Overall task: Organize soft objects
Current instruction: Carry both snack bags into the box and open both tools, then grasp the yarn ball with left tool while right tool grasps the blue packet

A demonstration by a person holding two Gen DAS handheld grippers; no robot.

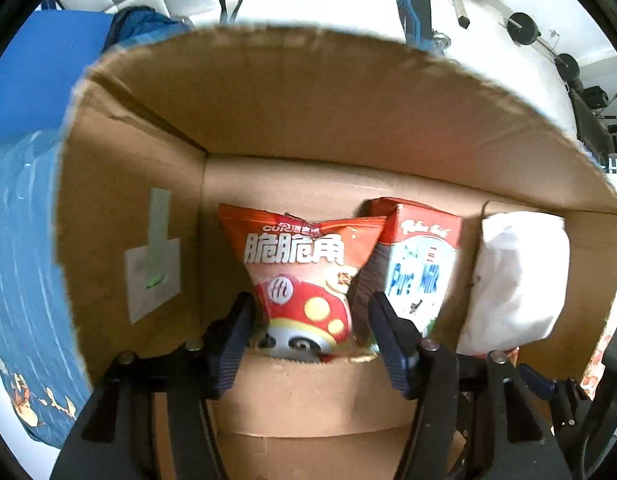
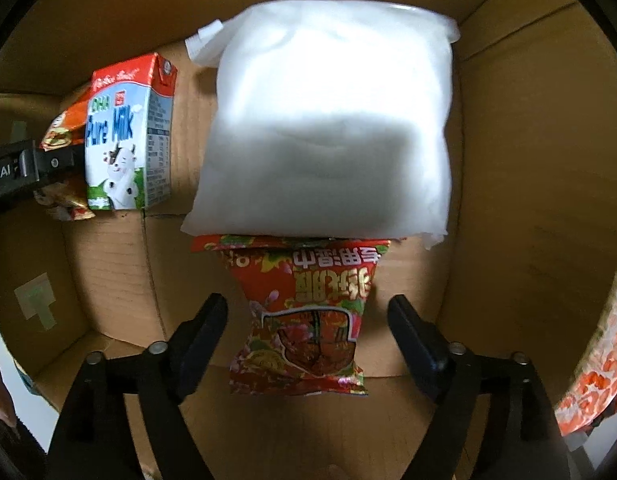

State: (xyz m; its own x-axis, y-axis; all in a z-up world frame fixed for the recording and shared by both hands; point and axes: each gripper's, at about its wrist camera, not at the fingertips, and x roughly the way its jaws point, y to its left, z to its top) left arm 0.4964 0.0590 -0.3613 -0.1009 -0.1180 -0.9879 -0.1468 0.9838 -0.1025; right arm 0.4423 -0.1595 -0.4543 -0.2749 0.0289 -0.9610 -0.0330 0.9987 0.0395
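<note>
- While the left wrist view looks over the near rim of a brown cardboard box (image 1: 120,200), a pale paper label with a strip of greenish tape (image 1: 152,276) sits at the left of the frame on the box's side wall.
- At lower centre, the left gripper (image 1: 310,314) has its dark fingers (image 1: 232,340) pressed against both sides of an orange-red snack bag with a mushroom picture (image 1: 304,276), whose waist is pinched between them.
- Just right of it, touching, stands a red, white and blue "Pure Milk" carton (image 1: 418,268), upright against the back wall.
- Farther right, a soft white plastic-wrapped pack (image 1: 516,276) stands near the carton.
- In the right wrist view, the milk carton (image 2: 128,136) is at left, beside the orange-red bag (image 2: 64,128) and the other gripper's black body.
- The white pack (image 2: 328,120) fills the upper centre.
- Below it, touching its lower edge, a red flowered snack packet (image 2: 304,316) lies on the box floor (image 2: 108,264).
- The right gripper (image 2: 308,320) has its jaws spread, one finger on either side of that packet, apart from it.
</note>
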